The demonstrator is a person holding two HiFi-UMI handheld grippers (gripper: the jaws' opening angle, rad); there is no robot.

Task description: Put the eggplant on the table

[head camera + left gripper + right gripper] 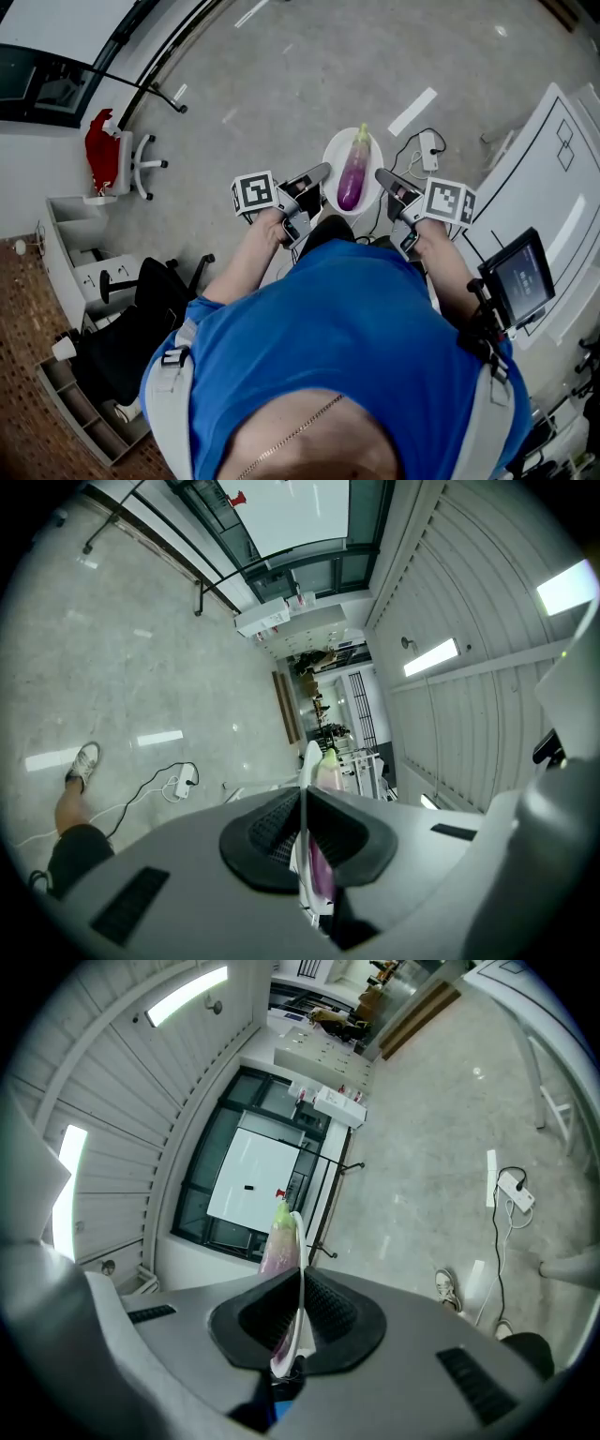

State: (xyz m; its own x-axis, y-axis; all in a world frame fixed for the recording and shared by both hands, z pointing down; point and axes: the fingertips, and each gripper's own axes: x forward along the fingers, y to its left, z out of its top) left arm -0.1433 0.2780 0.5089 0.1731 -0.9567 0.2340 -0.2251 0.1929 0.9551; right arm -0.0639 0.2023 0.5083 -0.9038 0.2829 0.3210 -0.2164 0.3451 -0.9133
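Left hand-held gripper [317,174] and right hand-held gripper [384,178] pinch the round white plate [330,157] by its rim; an uneven tilt could roll the long purple eggplant [353,173] off.

Open floor [309,84] ahead, table [551,187] rightward

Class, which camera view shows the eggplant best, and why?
The head view: the whole eggplant lies in plain sight on the white plate, purple body and green end. The left gripper view and the right gripper view each show only part of it, beside the plate's edge-on rim.
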